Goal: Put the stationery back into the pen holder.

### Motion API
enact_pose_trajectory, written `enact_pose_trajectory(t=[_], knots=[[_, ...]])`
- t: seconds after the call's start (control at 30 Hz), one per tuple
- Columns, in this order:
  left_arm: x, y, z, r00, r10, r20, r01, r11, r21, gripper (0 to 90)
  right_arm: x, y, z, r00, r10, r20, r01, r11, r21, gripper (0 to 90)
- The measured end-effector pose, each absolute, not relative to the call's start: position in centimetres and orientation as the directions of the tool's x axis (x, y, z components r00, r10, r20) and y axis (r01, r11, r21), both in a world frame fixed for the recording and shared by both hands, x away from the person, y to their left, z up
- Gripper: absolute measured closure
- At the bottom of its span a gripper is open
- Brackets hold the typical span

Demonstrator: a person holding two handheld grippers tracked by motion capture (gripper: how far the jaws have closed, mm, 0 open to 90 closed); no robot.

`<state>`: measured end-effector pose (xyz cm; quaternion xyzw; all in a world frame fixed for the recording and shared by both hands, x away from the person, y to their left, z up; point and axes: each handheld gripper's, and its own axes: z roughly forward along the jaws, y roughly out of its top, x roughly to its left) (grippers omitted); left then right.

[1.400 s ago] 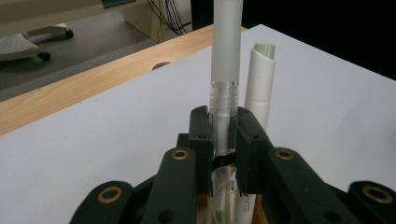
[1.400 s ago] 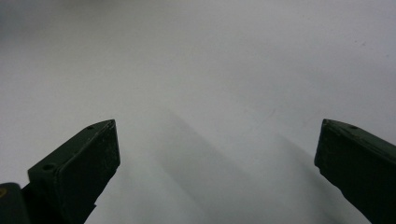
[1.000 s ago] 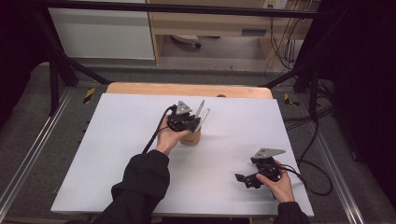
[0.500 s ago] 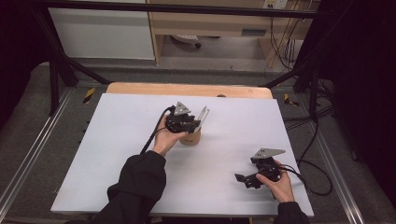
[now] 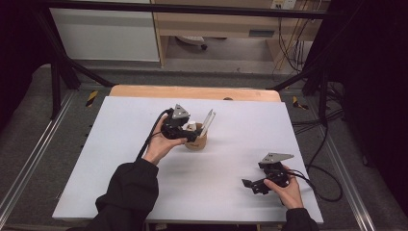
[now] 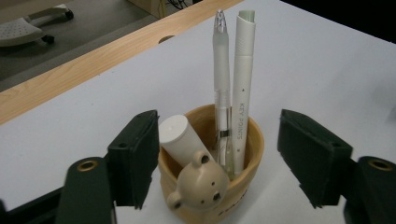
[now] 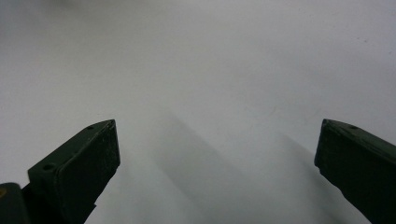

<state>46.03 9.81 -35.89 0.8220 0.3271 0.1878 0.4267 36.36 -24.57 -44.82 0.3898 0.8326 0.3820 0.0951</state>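
1. In the left gripper view, the white marker (image 6: 243, 88) bears the words "KEY POINTS" running along its barrel; faint lettering low on the front of the tan cup (image 6: 210, 182) is too cut off to read.
2. The cup carries a small bear head (image 6: 200, 183) on its rim at 6 o'clock and holds the marker, a translucent pen (image 6: 221, 93) just beside it, and a short white tube (image 6: 180, 139) leaning toward 10 o'clock.
3. The left gripper (image 6: 217, 163) stands wide, its jaws flanking the cup at 9 and 3 o'clock, neither pad clearly touching it.
4. In the high view the cup (image 5: 196, 141) sits near the middle of the white table (image 5: 120, 144), against the left gripper (image 5: 187, 131).
5. The right gripper (image 5: 251, 185) lies well apart, at 4 o'clock from the cup; in its own view its jaws are spread wide over bare table.
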Motion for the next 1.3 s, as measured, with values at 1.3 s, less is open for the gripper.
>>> enact_pose_trajectory(t=[1.3], knots=[[37.2,26.2,-43.8,0.610,0.791,-0.044,0.524,-0.361,0.771,7.1,36.3,-24.6,-44.8,-0.671,0.730,0.131,0.579,0.405,0.708,0.8]])
